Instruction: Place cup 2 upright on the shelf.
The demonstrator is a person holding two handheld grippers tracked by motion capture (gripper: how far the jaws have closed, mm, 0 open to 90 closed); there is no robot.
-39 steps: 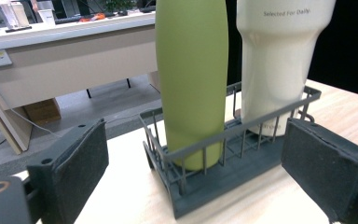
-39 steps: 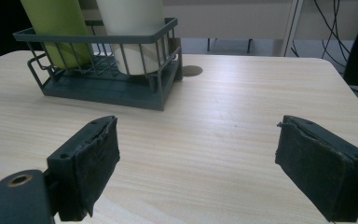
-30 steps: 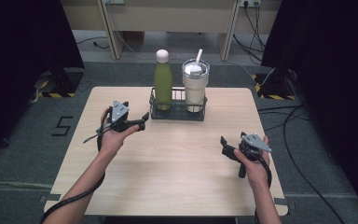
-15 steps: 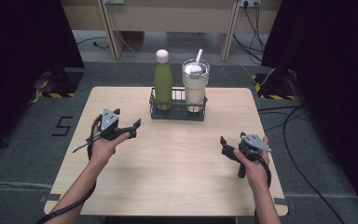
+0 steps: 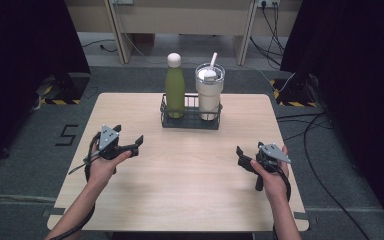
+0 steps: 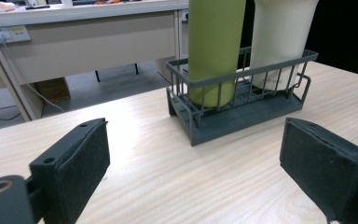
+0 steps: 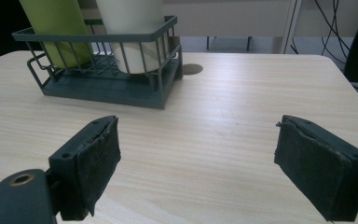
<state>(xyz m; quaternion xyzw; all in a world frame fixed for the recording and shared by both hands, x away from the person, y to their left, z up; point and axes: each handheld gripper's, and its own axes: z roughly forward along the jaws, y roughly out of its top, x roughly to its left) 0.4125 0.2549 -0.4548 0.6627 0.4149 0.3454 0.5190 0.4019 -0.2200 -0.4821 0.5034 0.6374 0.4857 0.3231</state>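
the left gripper [image 5: 139, 142] has pulled back from the wire basket [image 5: 190, 121], jaws apart and empty. the green bottle [image 5: 175, 90] sits inside it, maybe just set down.

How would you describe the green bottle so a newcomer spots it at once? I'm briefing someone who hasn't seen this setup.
Start at the light wooden table and find the dark wire basket near its far edge. Two drink containers stand upright in it; the tall matte green bottle with a rounded pale cap is the left one. Its neighbour, a clear-lidded white tumbler with a straw, is wider.
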